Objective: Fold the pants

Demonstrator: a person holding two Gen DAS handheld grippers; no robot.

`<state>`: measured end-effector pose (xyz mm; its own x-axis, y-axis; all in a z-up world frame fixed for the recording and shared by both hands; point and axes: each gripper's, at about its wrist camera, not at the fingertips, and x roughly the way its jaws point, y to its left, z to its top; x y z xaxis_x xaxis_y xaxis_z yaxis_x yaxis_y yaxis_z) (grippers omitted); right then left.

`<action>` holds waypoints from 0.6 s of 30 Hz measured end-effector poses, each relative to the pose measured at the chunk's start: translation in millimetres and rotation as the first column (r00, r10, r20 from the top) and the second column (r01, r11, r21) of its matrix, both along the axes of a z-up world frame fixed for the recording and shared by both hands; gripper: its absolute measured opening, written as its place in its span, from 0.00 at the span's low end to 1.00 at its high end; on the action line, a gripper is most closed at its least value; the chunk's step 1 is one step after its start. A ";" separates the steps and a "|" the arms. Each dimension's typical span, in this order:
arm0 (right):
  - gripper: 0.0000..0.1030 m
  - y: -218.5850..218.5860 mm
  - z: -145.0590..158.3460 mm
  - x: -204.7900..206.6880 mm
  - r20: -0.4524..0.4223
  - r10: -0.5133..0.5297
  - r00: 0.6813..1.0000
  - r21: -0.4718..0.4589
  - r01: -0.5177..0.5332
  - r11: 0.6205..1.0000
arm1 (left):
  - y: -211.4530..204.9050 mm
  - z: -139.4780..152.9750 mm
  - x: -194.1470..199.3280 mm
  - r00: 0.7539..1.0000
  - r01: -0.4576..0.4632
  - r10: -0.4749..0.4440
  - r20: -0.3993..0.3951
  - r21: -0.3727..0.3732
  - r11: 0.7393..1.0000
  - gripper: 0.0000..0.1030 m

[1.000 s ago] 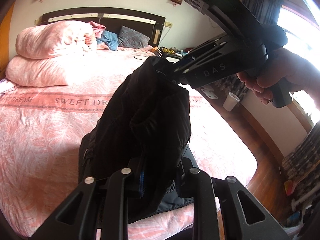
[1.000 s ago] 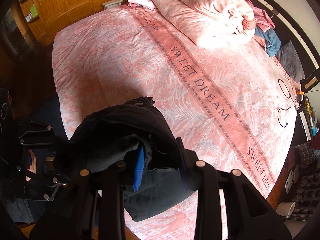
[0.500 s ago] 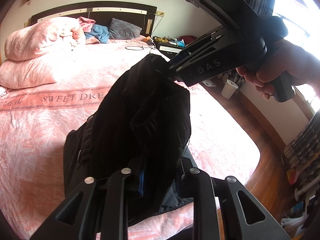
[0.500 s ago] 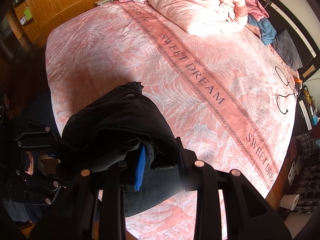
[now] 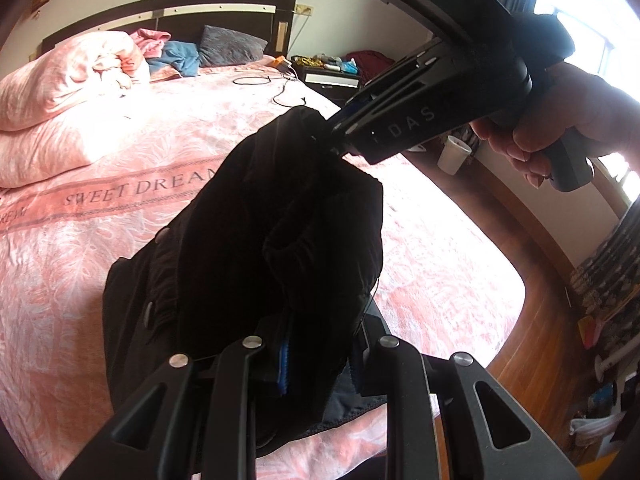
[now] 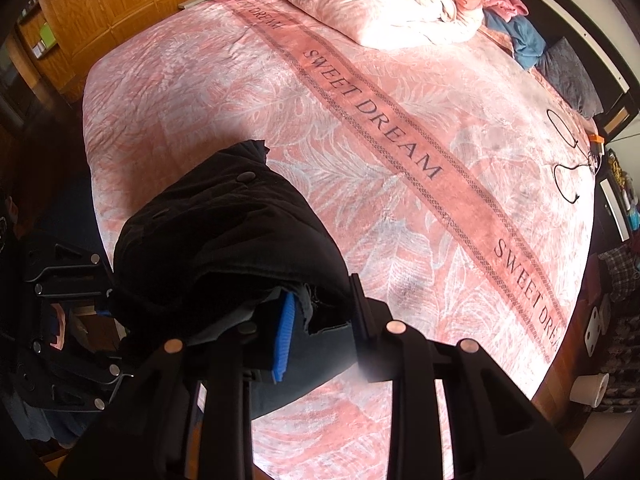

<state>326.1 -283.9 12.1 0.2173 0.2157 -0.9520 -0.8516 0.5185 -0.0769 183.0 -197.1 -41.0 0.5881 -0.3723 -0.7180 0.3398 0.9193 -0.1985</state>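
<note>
The black pants (image 5: 280,240) hang bunched between both grippers above the pink bed (image 5: 80,240). My left gripper (image 5: 320,360) is shut on one part of the fabric. My right gripper (image 5: 336,140) comes in from the upper right and is shut on the fabric's upper edge. In the right wrist view the pants (image 6: 224,240) drape over my right gripper (image 6: 320,332), and the left gripper's body (image 6: 68,300) shows at the left edge. The pants' lower part rests on the bed near its foot edge.
A folded pink duvet (image 5: 68,92) and pillows lie at the headboard. A black cable (image 6: 568,160) lies on the bedspread. A nightstand (image 5: 332,76) and white cup (image 5: 454,154) stand right of the bed. Wooden cabinets (image 6: 100,8) stand beyond the bed's far side.
Both grippers have carried the pants a little further over the bed; more of the garment now lies spread on the bedspread. The grip on the fabric is unchanged.
</note>
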 end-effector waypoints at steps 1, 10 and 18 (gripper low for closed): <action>0.24 -3.4 -2.4 0.2 -0.001 -0.003 1.000 0.000 0.003 1.000 | -0.7 -1.0 1.3 1.000 0.004 -0.004 -0.002 0.004 1.000 0.21; 0.24 -23.4 -28.2 4.3 -0.017 -0.025 1.000 -0.016 0.025 1.000 | -27.5 -20.5 11.0 0.999 0.039 -0.037 -0.034 0.062 0.997 0.21; 0.24 -39.0 -60.5 8.1 -0.031 -0.028 0.999 -0.041 0.027 0.999 | -47.3 -43.4 21.5 0.996 0.073 -0.066 -0.057 0.137 0.988 0.21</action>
